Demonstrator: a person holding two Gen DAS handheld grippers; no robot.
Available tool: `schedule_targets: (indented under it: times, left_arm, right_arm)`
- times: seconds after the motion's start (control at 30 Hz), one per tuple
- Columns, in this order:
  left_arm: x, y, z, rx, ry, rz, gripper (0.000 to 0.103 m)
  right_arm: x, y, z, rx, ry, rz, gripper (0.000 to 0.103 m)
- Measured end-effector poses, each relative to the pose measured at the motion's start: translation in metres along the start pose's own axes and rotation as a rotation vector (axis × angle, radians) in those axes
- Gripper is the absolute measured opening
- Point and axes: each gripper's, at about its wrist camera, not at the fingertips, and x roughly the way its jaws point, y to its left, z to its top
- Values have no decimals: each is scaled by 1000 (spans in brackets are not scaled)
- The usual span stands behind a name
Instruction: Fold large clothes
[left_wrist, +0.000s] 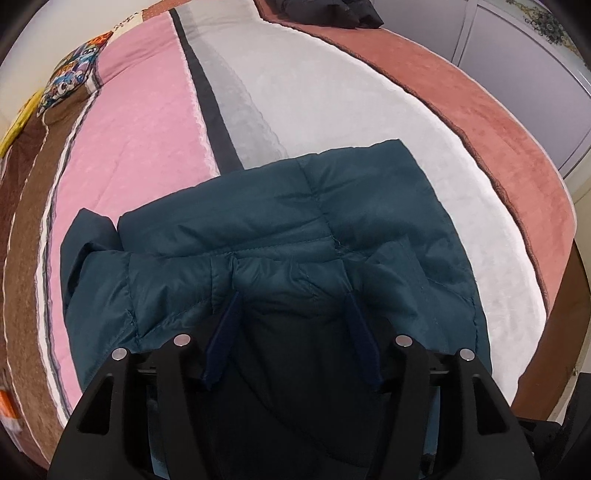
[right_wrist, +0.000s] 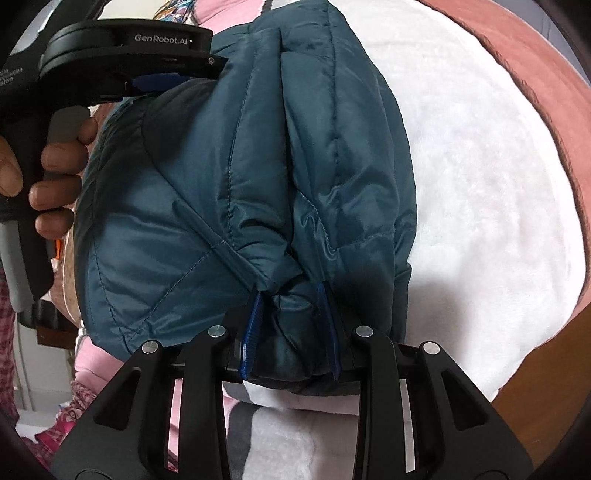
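A teal quilted jacket (left_wrist: 295, 206) lies folded on the bed, its dark lining showing near my fingers. My left gripper (left_wrist: 293, 295) points steeply down at the jacket's near edge. Its blue fingers (left_wrist: 229, 325) stand wide apart, with puffy fabric between them and no clear squeeze. In the right wrist view the jacket (right_wrist: 258, 166) fills the middle, and my right gripper (right_wrist: 290, 291) straddles a bunched fold at its near edge, partly open. The left gripper (right_wrist: 207, 70) shows at the top left over the jacket's far edge, held by a person's hand (right_wrist: 55, 166).
The bed carries a white fleece blanket (left_wrist: 332, 92), a pink cover (left_wrist: 140, 129) on the left and a rust-red blanket (left_wrist: 498, 122) on the right. A patterned pillow (left_wrist: 70, 77) lies far left, and a dark garment (left_wrist: 332, 11) at the bed's far end. Pale cabinet doors (left_wrist: 517, 48) stand beyond.
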Motion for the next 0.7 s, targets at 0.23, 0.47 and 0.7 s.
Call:
schedule_targets:
  times: [0.23,0.47,0.7]
  left_arm:
    - [3,1,-1,-19,-3,-2,59]
    - [-46,25,-2,-129,-100,-131,59]
    - [-112,75,-59,-288,-210,-132,60]
  right_arm:
    - [-5,1,2,18,-10,-1,29]
    - [-5,5,5,-9,7,-18,29]
    - [-6,14,4,-33,8,-30,29]
